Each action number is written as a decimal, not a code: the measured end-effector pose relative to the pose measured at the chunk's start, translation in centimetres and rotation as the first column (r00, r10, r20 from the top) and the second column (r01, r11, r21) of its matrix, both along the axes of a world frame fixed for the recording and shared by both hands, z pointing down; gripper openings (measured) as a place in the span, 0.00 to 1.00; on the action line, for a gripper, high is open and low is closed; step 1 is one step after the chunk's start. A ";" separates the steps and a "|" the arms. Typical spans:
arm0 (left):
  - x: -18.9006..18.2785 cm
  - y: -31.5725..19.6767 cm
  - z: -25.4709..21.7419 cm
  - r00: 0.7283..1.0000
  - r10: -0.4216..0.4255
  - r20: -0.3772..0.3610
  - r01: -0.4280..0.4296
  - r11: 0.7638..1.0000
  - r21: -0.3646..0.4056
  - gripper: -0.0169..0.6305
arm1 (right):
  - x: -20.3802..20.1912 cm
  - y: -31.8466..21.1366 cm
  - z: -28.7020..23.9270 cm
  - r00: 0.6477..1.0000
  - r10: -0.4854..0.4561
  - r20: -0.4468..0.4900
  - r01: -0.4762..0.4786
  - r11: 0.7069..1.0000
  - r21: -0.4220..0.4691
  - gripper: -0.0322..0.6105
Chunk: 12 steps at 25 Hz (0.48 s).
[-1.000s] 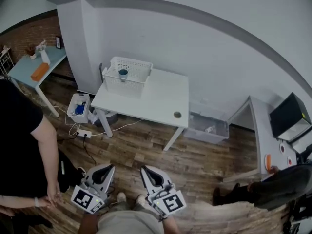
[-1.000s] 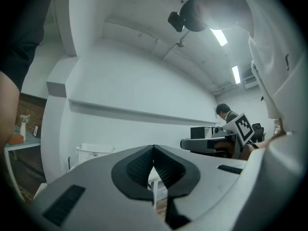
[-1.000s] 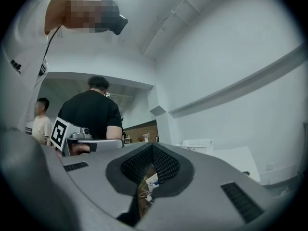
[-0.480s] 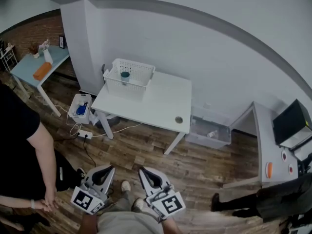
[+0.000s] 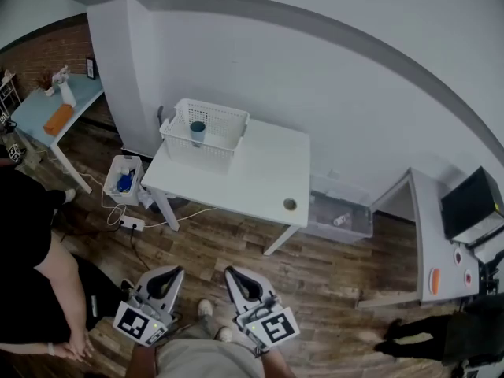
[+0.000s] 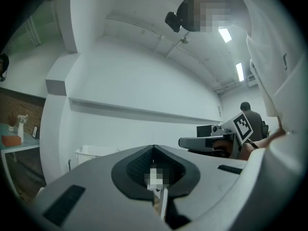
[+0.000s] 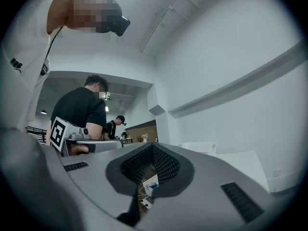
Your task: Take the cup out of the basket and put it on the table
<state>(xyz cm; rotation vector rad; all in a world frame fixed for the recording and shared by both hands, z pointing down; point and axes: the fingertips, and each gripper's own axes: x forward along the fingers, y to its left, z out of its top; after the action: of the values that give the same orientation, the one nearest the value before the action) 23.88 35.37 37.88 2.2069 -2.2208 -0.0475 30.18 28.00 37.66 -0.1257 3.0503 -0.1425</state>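
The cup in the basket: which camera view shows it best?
The head view: from above, the bluish cup shows inside the white basket. Both gripper views show only the basket's side, far off; the cup is not visible there.

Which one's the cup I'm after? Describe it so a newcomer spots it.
Find the white table by the pale wall. A white slatted basket sits on its far left corner. The cup stands inside, the only dark teal thing in it.
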 end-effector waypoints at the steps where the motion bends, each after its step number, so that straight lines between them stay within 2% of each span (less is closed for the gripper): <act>1: -0.6 -0.3 -0.1 1.000 0.001 0.000 -0.001 1.000 0.003 0.03 | -0.6 -0.3 0.1 1.000 0.001 -0.004 -0.001 1.000 0.000 0.06; 12: -7.2 -3.2 0.3 0.999 0.029 -0.015 -0.029 1.000 0.004 0.03 | -7.7 -2.9 0.9 0.999 0.012 -0.033 -0.011 1.000 0.029 0.06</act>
<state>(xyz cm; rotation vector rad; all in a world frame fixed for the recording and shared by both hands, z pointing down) 16.65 32.21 38.13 2.2326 -2.1824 -0.0685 22.49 25.11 38.55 -0.1454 3.0829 -0.0969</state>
